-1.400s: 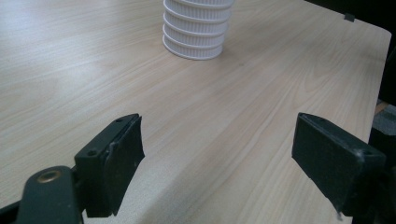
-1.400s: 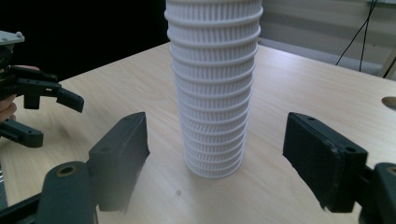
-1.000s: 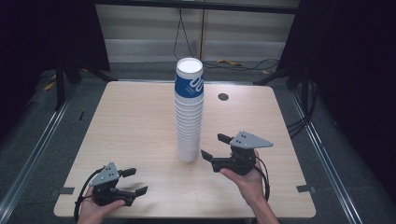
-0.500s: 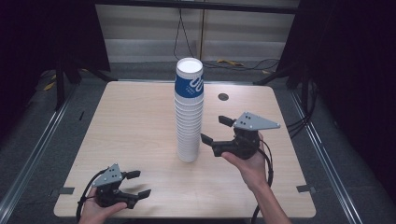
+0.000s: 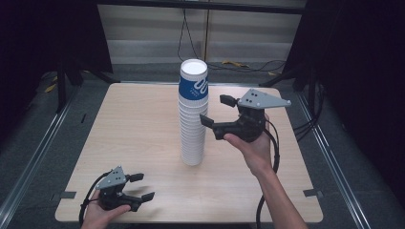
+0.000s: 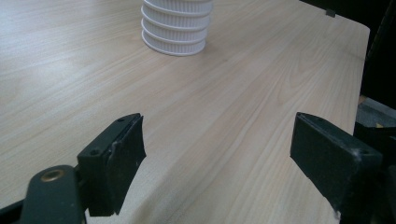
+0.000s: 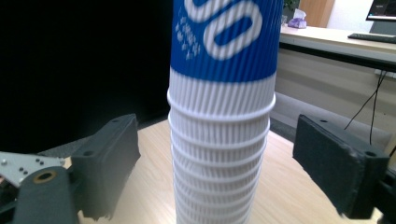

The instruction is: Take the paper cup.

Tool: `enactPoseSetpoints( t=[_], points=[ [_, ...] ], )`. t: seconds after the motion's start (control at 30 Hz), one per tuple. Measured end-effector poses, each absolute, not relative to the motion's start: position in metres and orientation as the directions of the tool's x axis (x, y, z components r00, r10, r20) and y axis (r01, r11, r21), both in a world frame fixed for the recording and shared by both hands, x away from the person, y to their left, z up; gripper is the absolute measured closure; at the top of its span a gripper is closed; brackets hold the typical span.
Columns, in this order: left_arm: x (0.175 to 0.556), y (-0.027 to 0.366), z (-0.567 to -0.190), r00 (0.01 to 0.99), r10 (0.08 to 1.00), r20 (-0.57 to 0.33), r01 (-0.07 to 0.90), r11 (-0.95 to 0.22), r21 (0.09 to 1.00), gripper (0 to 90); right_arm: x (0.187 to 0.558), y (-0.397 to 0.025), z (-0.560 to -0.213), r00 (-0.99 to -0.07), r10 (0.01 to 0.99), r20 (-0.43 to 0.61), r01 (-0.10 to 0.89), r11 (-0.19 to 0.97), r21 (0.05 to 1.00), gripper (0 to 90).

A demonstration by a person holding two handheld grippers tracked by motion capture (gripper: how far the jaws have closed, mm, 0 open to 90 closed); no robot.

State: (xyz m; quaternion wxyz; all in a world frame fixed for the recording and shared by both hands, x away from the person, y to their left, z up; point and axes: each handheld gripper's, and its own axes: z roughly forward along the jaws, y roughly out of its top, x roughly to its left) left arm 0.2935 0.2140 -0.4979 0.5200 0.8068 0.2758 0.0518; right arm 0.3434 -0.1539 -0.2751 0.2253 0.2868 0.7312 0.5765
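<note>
A tall stack of ribbed white paper cups (image 5: 193, 119) stands near the middle of the wooden table (image 5: 133, 124); the top cup has a blue band with white print (image 7: 224, 32). My right gripper (image 5: 217, 110) is raised just right of the upper stack, open, its jaws pointing at the stack, which sits between and beyond them in the right gripper view. My left gripper (image 5: 139, 186) rests low near the table's front left corner, open and empty. The stack's base (image 6: 175, 30) shows far ahead in the left gripper view.
A small dark round thing lies on the table behind my right gripper, mostly hidden. Cables (image 5: 191, 43) run over the floor beyond the far edge. Metal rails (image 5: 33, 157) flank the table. Bare tabletop (image 6: 224, 116) stretches ahead of the left gripper.
My right gripper has risen and moved toward the upper part of the cup stack. The left gripper has slid a little toward the table's front edge.
</note>
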Motion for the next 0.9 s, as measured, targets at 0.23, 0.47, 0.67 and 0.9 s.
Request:
enactPoseSetpoints(
  t=[0.23, 0.47, 0.67, 0.9],
  points=[
    [0.294, 0.216, -0.498, 0.839, 0.508, -0.195, 0.390, -0.312, 0.866, 17.6, 0.345, -0.148, -0.256, -0.744, 0.668, 0.006, 0.142, 0.149, 0.979, 14.0],
    [0.293, 0.217, -0.498, 0.840, 0.507, -0.193, 0.390, -0.317, 0.865, 17.6, 0.362, -0.139, -0.243, -0.759, 0.652, 0.008, 0.157, 0.172, 0.972, 13.7],
    [0.293, 0.218, -0.498, 0.839, 0.509, -0.194, 0.392, -0.318, 0.863, 17.6, 0.376, -0.135, -0.236, -0.761, 0.649, 0.016, 0.169, 0.174, 0.970, 13.8],
    [0.293, 0.219, -0.497, 0.839, 0.510, -0.192, 0.389, -0.316, 0.865, 17.6, 0.388, -0.129, -0.231, -0.776, 0.630, 0.027, 0.200, 0.206, 0.958, 13.9]
  ],
)
